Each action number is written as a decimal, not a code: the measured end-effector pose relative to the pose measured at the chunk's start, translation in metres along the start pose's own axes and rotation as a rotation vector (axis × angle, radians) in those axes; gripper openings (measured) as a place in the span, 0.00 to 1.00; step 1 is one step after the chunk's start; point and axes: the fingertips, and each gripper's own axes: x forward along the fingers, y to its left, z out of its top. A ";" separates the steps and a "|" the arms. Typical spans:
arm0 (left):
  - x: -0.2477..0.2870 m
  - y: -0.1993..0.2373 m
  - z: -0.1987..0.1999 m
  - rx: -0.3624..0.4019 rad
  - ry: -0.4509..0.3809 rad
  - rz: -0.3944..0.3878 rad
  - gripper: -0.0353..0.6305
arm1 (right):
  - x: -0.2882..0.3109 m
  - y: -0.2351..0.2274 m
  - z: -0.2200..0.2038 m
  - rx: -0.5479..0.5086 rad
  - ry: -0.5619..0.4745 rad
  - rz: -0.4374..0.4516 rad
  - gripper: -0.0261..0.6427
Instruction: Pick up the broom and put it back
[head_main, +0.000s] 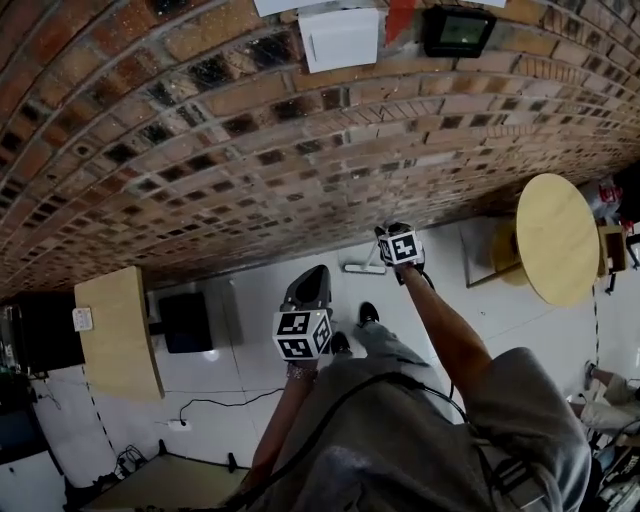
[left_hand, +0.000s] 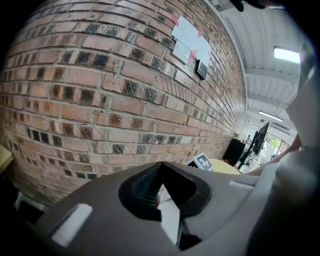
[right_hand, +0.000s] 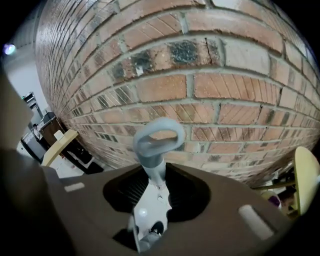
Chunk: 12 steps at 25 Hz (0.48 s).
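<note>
One broom (right_hand: 153, 147), its grey loop handle uppermost, is clamped in the right tool (right_hand: 152, 175) near the brick wall (right_hand: 200, 75). The left tool (left_hand: 161, 167) is clenched on nothing. Two wooden worktops stand apart: a round worktop (head_main: 556, 238) and a rectangular worktop (head_main: 120, 330).

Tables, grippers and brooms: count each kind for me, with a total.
Tables: 2, round light-wood table, rectangular light-wood table.
Grippers: 2, grey left gripper, grey right gripper.
Brooms: 1, grey-handled broom, held by the right gripper.
Total: 5.
</note>
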 end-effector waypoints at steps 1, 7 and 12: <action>0.003 0.001 0.000 -0.004 0.005 0.007 0.06 | 0.006 -0.005 0.004 -0.008 -0.013 0.003 0.18; 0.019 0.008 -0.006 -0.019 0.032 0.042 0.06 | 0.039 -0.040 0.048 -0.009 -0.072 0.004 0.18; 0.026 0.011 -0.013 -0.026 0.058 0.060 0.06 | 0.057 -0.050 0.065 -0.027 -0.070 0.015 0.18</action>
